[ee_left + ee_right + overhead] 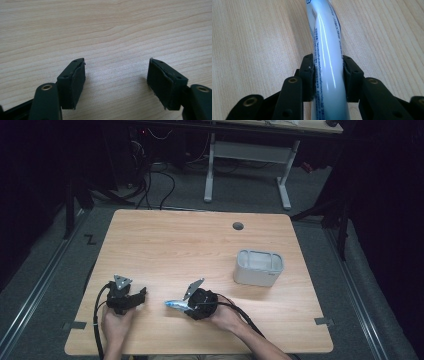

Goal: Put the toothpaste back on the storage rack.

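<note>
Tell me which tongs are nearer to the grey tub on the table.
Right. The right tongs, shut on a tube, sit left of and slightly nearer the person than the tub. The left tongs, open, are farther left still, near the table's front-left corner.

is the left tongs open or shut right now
Open. In the left gripper view the left tongs have their two black jaws spread wide, with bare wooden table between them and nothing held.

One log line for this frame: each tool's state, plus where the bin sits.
right tool: shut on tube, low over table | left tool: open, empty | bin: upright, right of both
</note>
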